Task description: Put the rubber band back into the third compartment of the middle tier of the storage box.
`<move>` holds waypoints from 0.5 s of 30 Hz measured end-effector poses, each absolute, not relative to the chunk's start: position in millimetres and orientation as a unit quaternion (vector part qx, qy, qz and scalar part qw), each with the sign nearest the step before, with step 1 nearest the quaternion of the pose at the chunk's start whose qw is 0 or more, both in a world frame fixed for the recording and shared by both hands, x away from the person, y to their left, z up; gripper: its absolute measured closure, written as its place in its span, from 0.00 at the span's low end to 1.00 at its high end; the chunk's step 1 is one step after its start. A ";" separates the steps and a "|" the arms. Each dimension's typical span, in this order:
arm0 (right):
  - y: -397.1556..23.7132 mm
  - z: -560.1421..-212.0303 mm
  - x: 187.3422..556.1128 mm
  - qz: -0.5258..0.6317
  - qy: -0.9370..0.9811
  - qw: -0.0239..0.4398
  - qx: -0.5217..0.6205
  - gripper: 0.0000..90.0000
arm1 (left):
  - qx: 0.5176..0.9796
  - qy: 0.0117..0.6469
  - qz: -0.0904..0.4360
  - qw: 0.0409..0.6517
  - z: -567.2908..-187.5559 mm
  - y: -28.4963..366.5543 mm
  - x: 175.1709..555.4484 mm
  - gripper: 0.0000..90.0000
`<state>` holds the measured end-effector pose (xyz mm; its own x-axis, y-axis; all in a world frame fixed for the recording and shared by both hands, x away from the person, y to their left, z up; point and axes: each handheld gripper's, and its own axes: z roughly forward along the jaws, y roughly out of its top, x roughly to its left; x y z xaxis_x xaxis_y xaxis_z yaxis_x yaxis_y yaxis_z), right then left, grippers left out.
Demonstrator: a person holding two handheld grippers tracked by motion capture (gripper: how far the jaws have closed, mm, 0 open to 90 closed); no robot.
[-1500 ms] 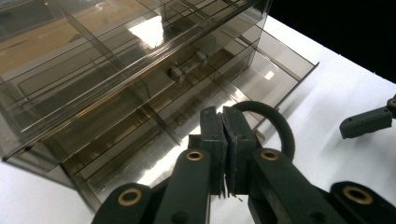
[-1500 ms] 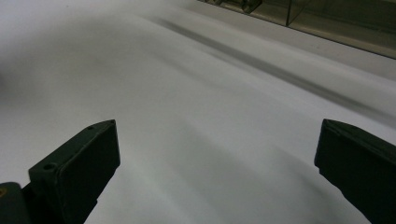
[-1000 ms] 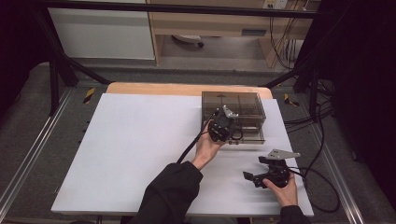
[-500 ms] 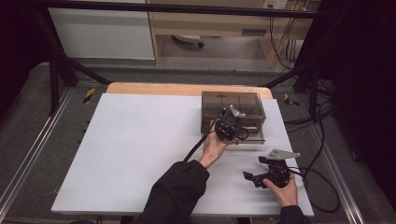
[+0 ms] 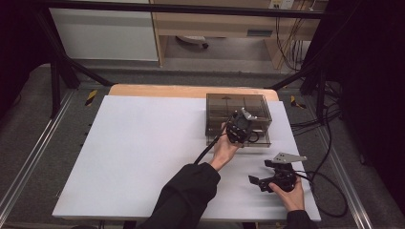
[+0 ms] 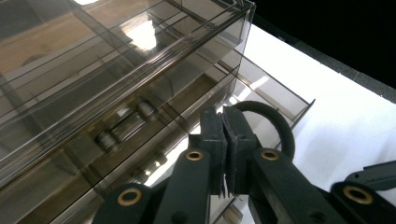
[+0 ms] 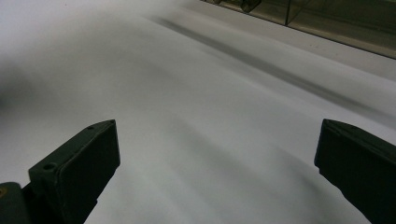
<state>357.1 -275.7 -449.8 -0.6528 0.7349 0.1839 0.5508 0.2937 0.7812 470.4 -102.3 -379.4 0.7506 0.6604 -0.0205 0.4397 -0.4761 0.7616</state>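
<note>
Smoked-plastic drawer box (image 5: 237,109) sits at the far right of the white table (image 5: 143,143), its front facing the person, bottom drawer (image 5: 260,139) pulled out a bit toward them. Box is see-thru, brownish, w/ 2 tiers visible and thin dividers inside.

Going L to R: left half of the tabletop is bare white sheet, wooden edge (image 5: 157,89) showing along the far side. A black sleeve (image 5: 184,198) comes up from the bottom center, and the left hand (image 5: 224,148) reaches fwd to the box front. Left gripper (image 5: 240,128) is right up against the box, over the pulled-out drawer. In the left gripper view its 2 jaws are pressed together, tips touching, w/ a black loop (image 6: 275,121) curving out just behind and to the right of them; can't tell if anything thin is pinched between. A dumbbell-shaped handle (image 6: 127,125) shows thru the drawer front (image 6: 93,107) above-left of the tips.

Further R, near the table's front edge, the right hand (image 5: 289,193) holds the right gripper (image 5: 256,181) low over the sheet, well apart from the box, grey plate (image 5: 289,157) on top, cable (image 5: 329,191) looping off to the right. Right gripper view: jaws spread wide, nothing between, just white surface, box base (image 7: 327,18) far up top.
</note>
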 end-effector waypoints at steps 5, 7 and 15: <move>-275.7 -450.1 357.2 0.436 0.798 0.107 0.402 0.01 | 0.849 0.322 0.145 0.393 -382.0 -109.8 473.1 0.97; -275.6 -450.2 357.2 0.435 0.798 0.107 0.402 0.01 | 0.849 0.323 0.145 0.393 -383.3 -111.9 474.6 0.97; -275.6 -450.3 357.3 0.435 0.799 0.107 0.402 0.01 | 0.850 0.327 0.141 0.389 -391.8 -117.2 480.2 0.97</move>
